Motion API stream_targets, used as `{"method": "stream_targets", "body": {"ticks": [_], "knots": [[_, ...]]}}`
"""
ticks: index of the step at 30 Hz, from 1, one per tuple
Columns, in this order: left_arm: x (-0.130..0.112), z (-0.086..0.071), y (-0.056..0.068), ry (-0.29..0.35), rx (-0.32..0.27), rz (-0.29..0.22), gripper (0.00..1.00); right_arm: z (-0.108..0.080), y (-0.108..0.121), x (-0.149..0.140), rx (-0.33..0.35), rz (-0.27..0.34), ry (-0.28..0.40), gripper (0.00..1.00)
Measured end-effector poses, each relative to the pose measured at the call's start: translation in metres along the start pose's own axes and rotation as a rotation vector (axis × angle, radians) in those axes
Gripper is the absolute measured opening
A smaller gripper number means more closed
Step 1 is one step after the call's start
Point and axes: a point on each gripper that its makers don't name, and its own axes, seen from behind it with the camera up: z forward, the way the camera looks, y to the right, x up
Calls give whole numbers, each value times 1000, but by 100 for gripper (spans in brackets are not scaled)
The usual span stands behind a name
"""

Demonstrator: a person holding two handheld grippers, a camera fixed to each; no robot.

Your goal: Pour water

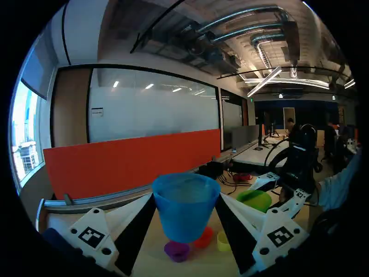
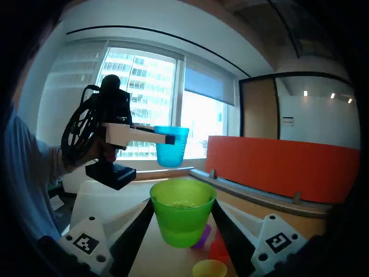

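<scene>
A blue plastic cup [image 1: 186, 207] is held upright between the fingers of my left gripper [image 1: 185, 217], lifted above the table. Seen from the right gripper view, the same blue cup [image 2: 171, 146] hangs in the left gripper [image 2: 169, 138], which a hand holds up in front of the window. My right gripper [image 2: 183, 217] is shut on a green cup [image 2: 182, 211], also upright and above the table. In the left gripper view the green cup [image 1: 254, 199] sits lower right in the right gripper [image 1: 272, 194]. Whether either cup holds water I cannot tell.
Small cups lie on the wooden table [image 1: 207, 263]: purple [image 1: 177, 251], red [image 1: 203, 237] and yellow [image 1: 223, 241]. In the right gripper view a yellow cup [image 2: 210, 268], a red one [image 2: 218, 251] and a purple one [image 2: 203, 236] sit below the green cup. An orange divider [image 2: 286, 168] bounds the desk's far side.
</scene>
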Motion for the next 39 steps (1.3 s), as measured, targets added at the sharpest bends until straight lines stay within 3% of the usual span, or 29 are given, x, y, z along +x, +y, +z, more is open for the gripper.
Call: {"method": "stream_targets", "body": {"ticks": [18,30,39], "knots": [[-61,-8,7,-75,-7,-4,86,-11,11,-10,-15,2,-45,89],[-96,-15,6,-136,-12,-22,86,-11,1,-21,27,5,-93,89],[-124,-18,10,-191,-26,-6,86,-11,-7,-35,69,10,-146,90]]}}
